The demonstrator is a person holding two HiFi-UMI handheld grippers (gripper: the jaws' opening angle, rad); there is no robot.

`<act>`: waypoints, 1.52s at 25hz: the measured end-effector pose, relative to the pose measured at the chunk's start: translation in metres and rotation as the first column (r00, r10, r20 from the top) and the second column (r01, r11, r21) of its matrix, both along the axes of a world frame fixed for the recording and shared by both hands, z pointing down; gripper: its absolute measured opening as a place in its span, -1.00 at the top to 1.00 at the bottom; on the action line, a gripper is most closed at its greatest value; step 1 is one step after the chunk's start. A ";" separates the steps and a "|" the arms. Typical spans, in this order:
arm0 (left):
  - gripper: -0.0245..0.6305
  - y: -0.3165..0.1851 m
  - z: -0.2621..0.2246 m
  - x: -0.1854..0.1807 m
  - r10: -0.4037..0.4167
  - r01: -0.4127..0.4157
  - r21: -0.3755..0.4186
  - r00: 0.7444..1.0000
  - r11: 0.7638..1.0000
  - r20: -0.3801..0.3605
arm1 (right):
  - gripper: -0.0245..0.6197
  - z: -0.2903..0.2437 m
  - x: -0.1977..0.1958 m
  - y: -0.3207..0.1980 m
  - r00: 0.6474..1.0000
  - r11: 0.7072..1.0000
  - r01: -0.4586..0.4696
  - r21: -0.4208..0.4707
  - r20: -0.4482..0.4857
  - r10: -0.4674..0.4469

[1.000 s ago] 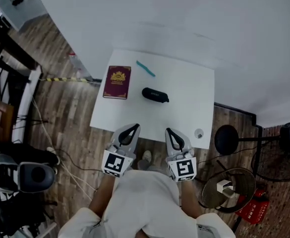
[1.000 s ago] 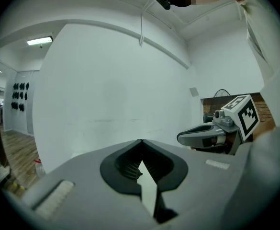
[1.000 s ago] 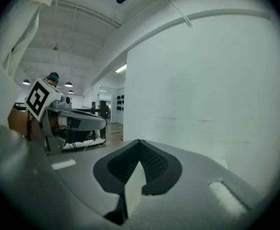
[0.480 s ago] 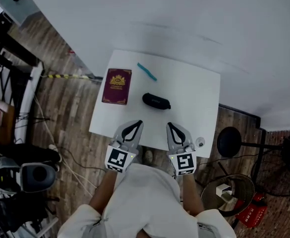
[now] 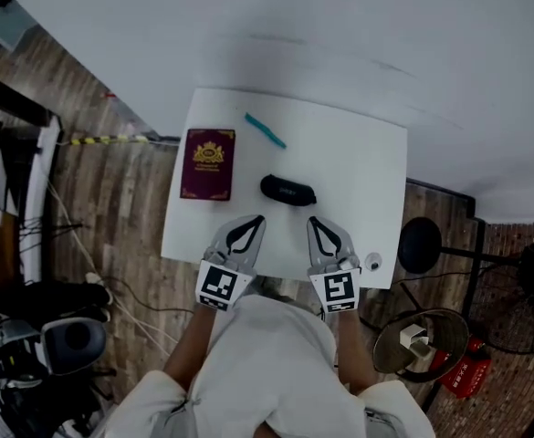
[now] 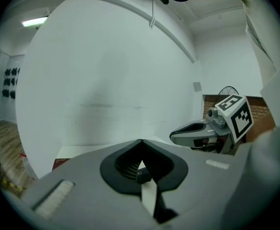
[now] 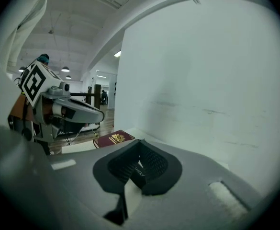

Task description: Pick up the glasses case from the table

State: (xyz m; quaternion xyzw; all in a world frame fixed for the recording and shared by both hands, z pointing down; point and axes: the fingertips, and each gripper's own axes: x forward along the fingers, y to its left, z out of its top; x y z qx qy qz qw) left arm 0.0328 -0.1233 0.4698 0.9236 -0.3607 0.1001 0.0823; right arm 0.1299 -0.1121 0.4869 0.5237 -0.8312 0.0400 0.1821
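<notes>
Black glasses case [image 5: 287,191] untouched; left tongs [image 5: 258,219], right tongs [image 5: 311,221] closed.

Small black oblong glasses case [image 5: 287,191] w/ rounded ends is lying flat & closed approx. mid white square table [image 5: 367,153], long axis running left-right, slightly tilted.

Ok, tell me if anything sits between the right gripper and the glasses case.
Nothing visible does: only bare table separates the right gripper from the glasses case. The passport and pen lie off that line.
</notes>
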 end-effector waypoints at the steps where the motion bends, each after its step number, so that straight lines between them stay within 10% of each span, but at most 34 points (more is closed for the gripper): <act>1: 0.87 -0.005 0.005 -0.001 0.009 -0.009 -0.010 1.000 1.000 0.000 | 0.91 0.005 -0.001 -0.005 1.000 1.000 -0.003 -0.010 -0.017 0.002; 23: 0.87 -0.058 0.099 0.013 0.120 -0.117 -0.238 0.993 0.964 -0.002 | 0.79 0.117 -0.019 -0.065 0.958 0.963 0.072 -0.260 -0.250 -0.139; 38: 0.87 -0.070 0.126 0.018 0.124 -0.115 -0.300 0.992 0.947 0.010 | 0.08 0.185 -0.030 -0.078 0.871 0.881 0.179 -0.439 -0.345 -0.349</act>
